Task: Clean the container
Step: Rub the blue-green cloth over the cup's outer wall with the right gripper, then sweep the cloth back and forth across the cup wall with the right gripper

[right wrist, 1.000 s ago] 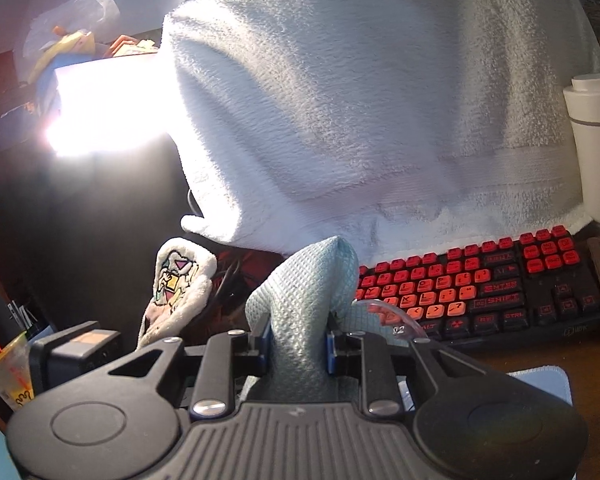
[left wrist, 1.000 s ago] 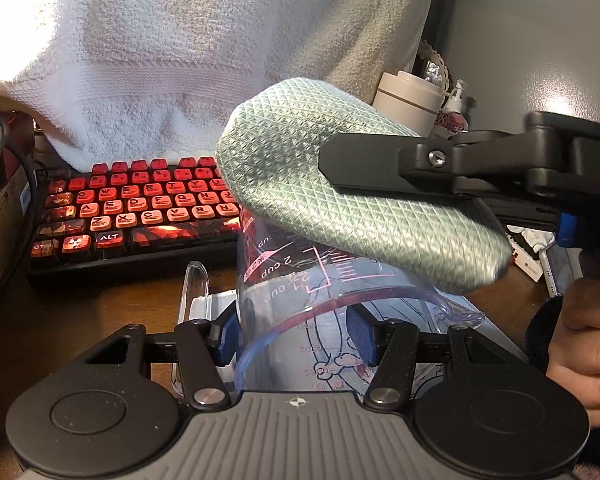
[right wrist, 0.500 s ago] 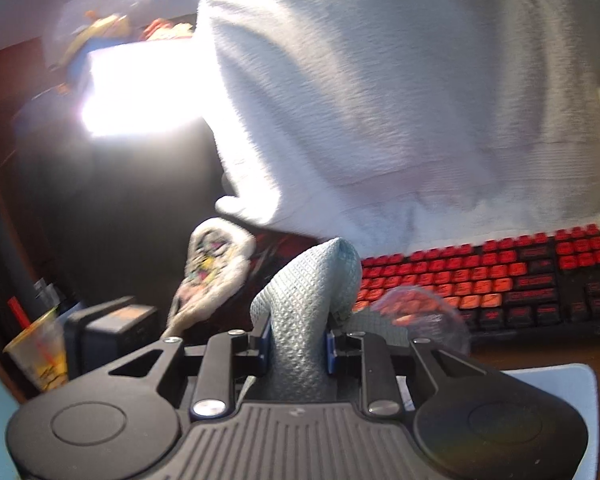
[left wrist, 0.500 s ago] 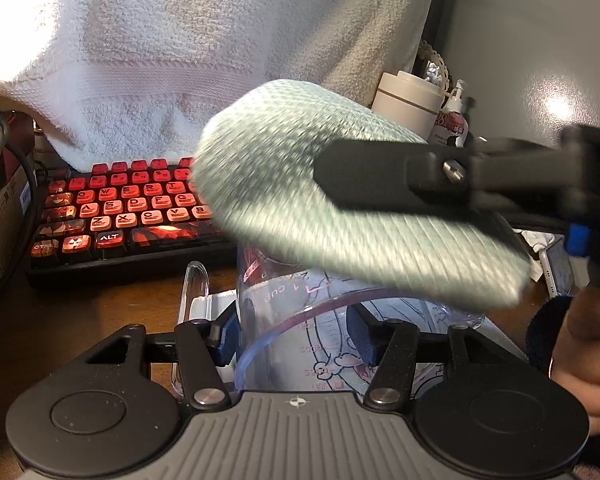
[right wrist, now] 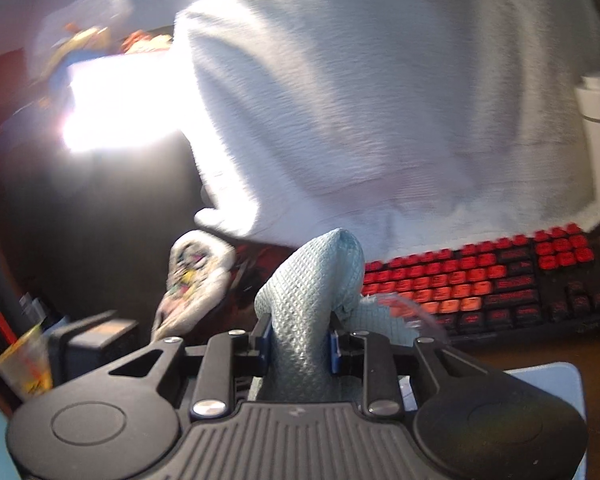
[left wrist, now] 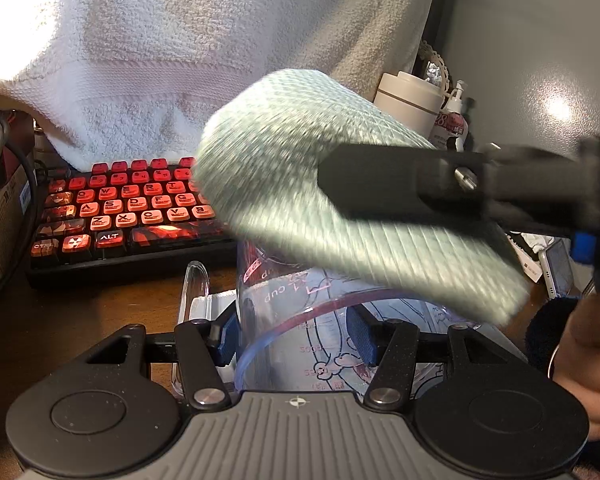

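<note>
A clear measuring cup [left wrist: 292,300] with pink markings stands on the desk, and my left gripper [left wrist: 293,338] is shut on its near wall. A pale green waffle cloth [left wrist: 300,184], blurred by motion, hovers just above the cup's mouth and covers its far rim. My right gripper [left wrist: 400,188] reaches in from the right with the cloth bunched in it. In the right wrist view the cloth [right wrist: 312,280] is pinched between that gripper's [right wrist: 300,344] blue pads while its jaws are opening slightly. A bit of the cup's rim [right wrist: 412,312] shows past the cloth.
A black keyboard with red keys [left wrist: 132,208] lies behind the cup under a hanging white towel [left wrist: 180,40]. A white canister [left wrist: 412,96] and a pump bottle [left wrist: 456,120] stand at back right. A person's hand [left wrist: 588,360] holds the right gripper. A blue mat [right wrist: 540,380] lies underneath.
The right gripper has lifted the cloth up off the cup's rim and swung it leftward, now blurred. The left gripper and the cup have stayed still.
</note>
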The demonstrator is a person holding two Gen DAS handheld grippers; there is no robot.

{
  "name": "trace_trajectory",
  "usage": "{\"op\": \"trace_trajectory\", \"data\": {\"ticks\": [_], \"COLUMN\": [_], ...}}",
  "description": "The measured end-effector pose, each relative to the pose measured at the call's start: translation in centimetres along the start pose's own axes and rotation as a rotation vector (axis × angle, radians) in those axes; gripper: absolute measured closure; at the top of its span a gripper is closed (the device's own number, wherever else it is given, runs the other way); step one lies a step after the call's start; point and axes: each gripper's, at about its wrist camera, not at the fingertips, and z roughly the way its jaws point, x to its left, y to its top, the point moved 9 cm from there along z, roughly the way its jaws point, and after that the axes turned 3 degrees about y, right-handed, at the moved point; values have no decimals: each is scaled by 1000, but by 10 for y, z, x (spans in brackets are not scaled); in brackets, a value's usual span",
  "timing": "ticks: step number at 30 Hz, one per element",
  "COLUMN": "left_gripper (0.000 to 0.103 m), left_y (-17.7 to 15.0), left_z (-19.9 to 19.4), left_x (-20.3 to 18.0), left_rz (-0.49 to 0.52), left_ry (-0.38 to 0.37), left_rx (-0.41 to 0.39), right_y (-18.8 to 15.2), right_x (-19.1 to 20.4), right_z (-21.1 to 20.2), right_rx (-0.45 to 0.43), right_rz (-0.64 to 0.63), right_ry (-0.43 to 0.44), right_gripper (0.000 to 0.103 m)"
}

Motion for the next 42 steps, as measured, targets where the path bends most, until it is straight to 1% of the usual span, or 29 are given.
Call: {"op": "trace_trajectory", "data": {"ticks": [2, 5, 6, 11, 14, 18, 20, 24, 26, 30, 36, 42], "left_gripper": [48, 48, 48, 48, 48, 48, 48, 48, 48, 48, 48, 48], "left_y": [0, 1, 1, 0, 0, 0, 0, 0, 0, -1, -1, -1], "left_z": [0, 2, 2, 2, 1, 1, 1, 1, 1, 2, 1, 1], "left_x": [0, 3, 3, 3, 4, 3, 2, 1, 1, 0, 0, 0], "left_rz": [0, -3, -2, 1, 2, 1, 1, -1, 1, 5, 5, 5], "left_ry": [0, -3, -3, 0, 0, 0, -1, -1, 0, 3, 4, 5], "left_rx": [0, 0, 0, 0, 0, 0, 0, -1, 0, -1, -3, -5], "right_y": [-3, -3, -2, 5, 7, 7, 5, -3, -4, -3, 4, 6], "right_x": [8, 10, 8, -9, -17, -16, -10, 7, 12, 10, -4, -14], "right_z": [1, 1, 1, 0, -1, -2, -2, 0, 0, 0, -1, -2], "right_rx": [12, 14, 12, -21, -30, -24, -14, 27, 31, 26, -5, -15], "right_rz": [-26, -34, -24, 20, 61, 68, 50, 2, -22, -26, 5, 62], "right_ry": [25, 21, 13, -61, -76, -48, -21, 63, 68, 41, -27, -36], "right_gripper": [77, 78, 81, 81, 81, 78, 78, 77, 77, 81, 81, 80]}}
